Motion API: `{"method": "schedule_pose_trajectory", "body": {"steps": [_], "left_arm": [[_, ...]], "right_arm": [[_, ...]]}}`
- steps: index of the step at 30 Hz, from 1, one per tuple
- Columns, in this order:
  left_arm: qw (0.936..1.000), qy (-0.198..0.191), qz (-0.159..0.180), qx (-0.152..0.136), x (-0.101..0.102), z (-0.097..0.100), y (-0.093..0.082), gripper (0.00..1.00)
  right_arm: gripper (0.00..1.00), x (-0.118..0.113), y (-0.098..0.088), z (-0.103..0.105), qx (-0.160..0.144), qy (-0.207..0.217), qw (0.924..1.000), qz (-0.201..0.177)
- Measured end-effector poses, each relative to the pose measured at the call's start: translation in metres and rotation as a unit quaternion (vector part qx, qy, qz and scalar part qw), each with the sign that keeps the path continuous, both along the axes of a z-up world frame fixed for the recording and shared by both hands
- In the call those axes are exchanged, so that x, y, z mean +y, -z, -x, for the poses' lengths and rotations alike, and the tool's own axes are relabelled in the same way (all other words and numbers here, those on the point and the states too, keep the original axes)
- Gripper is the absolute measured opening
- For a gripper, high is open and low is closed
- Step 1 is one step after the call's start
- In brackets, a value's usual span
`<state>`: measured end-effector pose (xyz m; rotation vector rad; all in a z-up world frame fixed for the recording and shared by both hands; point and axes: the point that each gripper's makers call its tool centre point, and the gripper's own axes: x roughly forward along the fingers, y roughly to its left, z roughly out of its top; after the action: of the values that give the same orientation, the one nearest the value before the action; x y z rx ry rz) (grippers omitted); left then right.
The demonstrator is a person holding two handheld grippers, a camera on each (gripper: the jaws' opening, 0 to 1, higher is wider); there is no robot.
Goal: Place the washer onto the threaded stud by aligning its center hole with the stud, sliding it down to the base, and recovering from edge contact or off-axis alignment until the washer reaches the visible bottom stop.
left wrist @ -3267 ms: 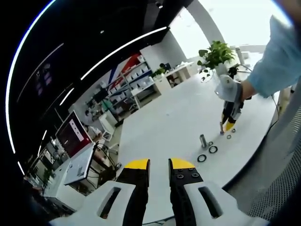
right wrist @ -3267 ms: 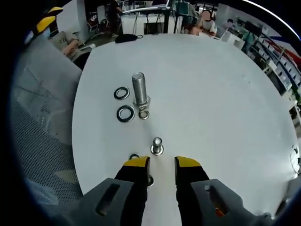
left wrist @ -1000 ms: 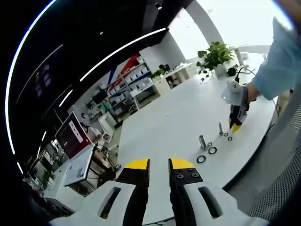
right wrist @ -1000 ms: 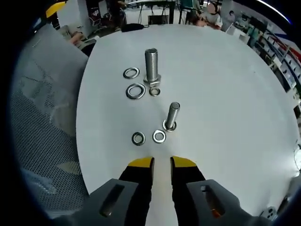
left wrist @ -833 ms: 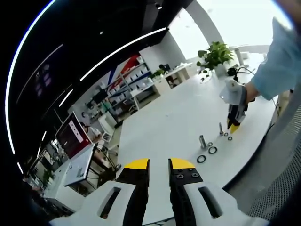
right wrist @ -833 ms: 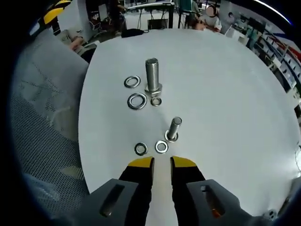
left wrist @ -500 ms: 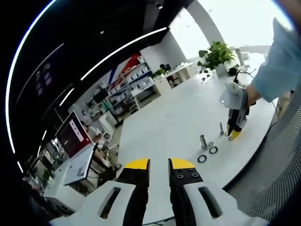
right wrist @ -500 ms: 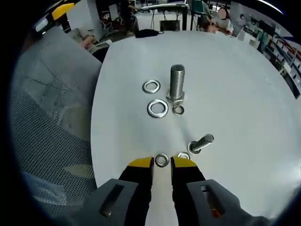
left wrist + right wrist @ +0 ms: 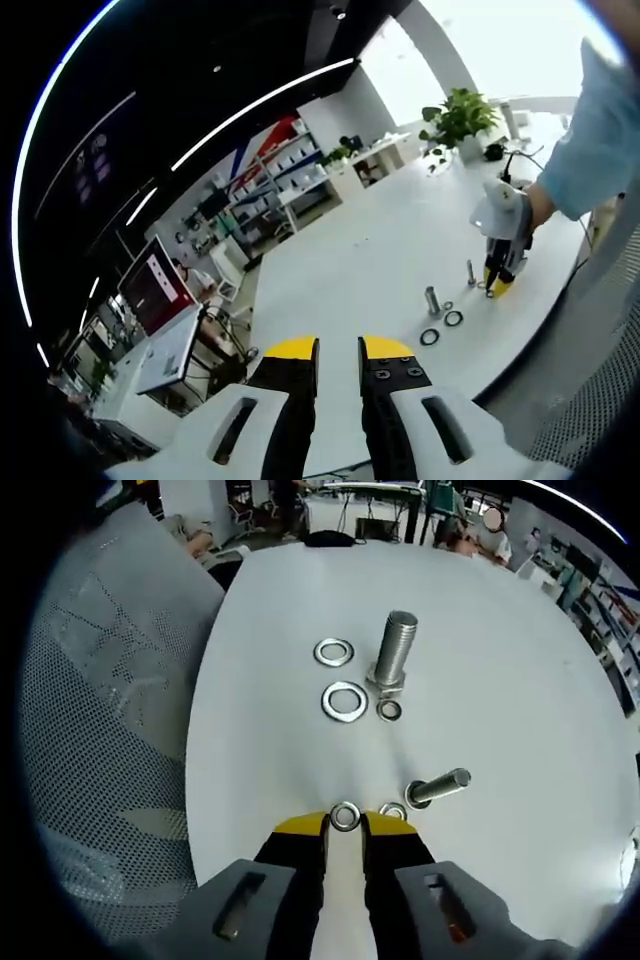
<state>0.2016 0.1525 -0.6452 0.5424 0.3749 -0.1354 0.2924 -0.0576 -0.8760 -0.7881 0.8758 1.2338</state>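
On the white table (image 9: 520,660) a small steel washer (image 9: 345,815) lies flat between the yellow tips of my right gripper (image 9: 345,826), whose jaws stand a narrow gap apart on either side of it. A second small washer (image 9: 393,810) lies just to its right, at the foot of the thin threaded stud (image 9: 437,787). In the left gripper view my left gripper (image 9: 339,348) hangs high off the table, slightly open and holding nothing. Far off in that view the right gripper (image 9: 497,285) points down beside the thin stud (image 9: 470,272).
A thick bolt (image 9: 393,652) stands farther back with a small washer (image 9: 389,710) at its base. Two larger washers (image 9: 345,700) (image 9: 333,652) lie to its left. A mesh chair (image 9: 100,710) sits off the table's left edge. Shelves and a potted plant (image 9: 458,115) stand beyond the table.
The right gripper has come down and forward to the small washers, so one now lies between its tips. The left gripper has stayed put.
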Motion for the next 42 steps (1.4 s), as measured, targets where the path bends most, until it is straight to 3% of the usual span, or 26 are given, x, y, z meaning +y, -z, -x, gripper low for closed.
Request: {"method": "schedule_pose_trajectory", "body": {"steps": [23, 42], "left_arm": [[1.0, 0.003, -0.002, 0.004, -0.001, 0.0, 0.001, 0.13], [1.0, 0.004, -0.003, 0.005, -0.001, 0.0, 0.002, 0.13]], "right_arm": [[0.14, -0.008, -0.024, -0.007, -0.003, 0.012, 0.9998, -0.017], [0.14, -0.012, -0.051, -0.009, 0.0, -0.017, 0.9999, 0.004]]}}
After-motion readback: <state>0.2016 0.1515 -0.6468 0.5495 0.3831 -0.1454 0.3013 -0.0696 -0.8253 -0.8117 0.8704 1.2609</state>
